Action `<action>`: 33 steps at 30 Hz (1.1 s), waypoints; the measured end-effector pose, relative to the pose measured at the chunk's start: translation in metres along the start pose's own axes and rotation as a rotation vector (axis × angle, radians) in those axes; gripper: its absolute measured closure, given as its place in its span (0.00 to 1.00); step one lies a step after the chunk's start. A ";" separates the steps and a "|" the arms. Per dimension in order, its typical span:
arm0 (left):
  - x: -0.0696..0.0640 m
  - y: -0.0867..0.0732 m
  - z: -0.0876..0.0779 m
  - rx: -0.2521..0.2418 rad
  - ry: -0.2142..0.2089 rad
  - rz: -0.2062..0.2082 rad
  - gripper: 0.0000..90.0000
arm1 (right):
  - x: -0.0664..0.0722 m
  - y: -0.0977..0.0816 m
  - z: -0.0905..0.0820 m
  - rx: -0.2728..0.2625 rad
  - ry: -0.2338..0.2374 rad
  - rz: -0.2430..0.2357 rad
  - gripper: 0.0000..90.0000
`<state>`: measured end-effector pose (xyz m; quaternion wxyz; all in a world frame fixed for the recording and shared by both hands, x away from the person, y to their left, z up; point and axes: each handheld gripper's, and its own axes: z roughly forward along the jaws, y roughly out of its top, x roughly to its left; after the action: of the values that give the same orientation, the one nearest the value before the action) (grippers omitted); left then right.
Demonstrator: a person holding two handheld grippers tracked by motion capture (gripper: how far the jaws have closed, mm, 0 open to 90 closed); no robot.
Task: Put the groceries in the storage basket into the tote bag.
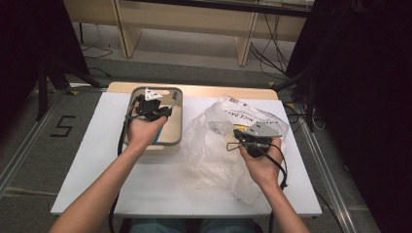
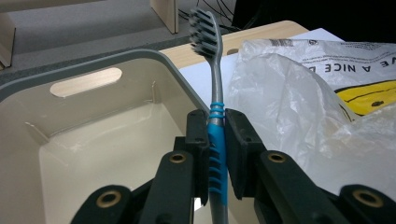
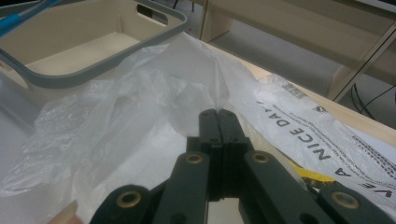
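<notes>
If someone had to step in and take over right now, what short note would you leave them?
Left gripper: shut on the toothbrush, held upright over the bin.
Right gripper: shut, pinching a fold of the plastic bag and lifting it off the table.
Done: toothbrush is out of the bag.
Left: probably lower the toothbrush into the bin and let go.

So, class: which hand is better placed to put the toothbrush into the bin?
Left: its tongs already clamp the toothbrush above the bin. The right tongs pinch the plastic bag.
</notes>
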<state>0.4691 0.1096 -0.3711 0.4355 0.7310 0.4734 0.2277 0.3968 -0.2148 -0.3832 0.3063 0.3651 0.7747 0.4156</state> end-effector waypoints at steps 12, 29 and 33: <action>-0.008 -0.002 -0.009 -0.036 -0.025 0.005 0.89 | 0.000 0.000 0.000 0.001 0.000 -0.002 1.00; -0.024 -0.008 -0.020 -0.075 -0.068 0.022 0.89 | 0.001 0.000 0.000 0.003 0.002 -0.002 1.00; -0.028 -0.009 -0.023 -0.082 -0.078 0.034 0.89 | 0.001 -0.001 0.001 0.001 0.001 -0.004 1.00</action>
<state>0.4345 0.0958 -0.3648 0.4791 0.7288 0.4341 0.2256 0.3966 -0.2138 -0.3842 0.3064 0.3633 0.7758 0.4150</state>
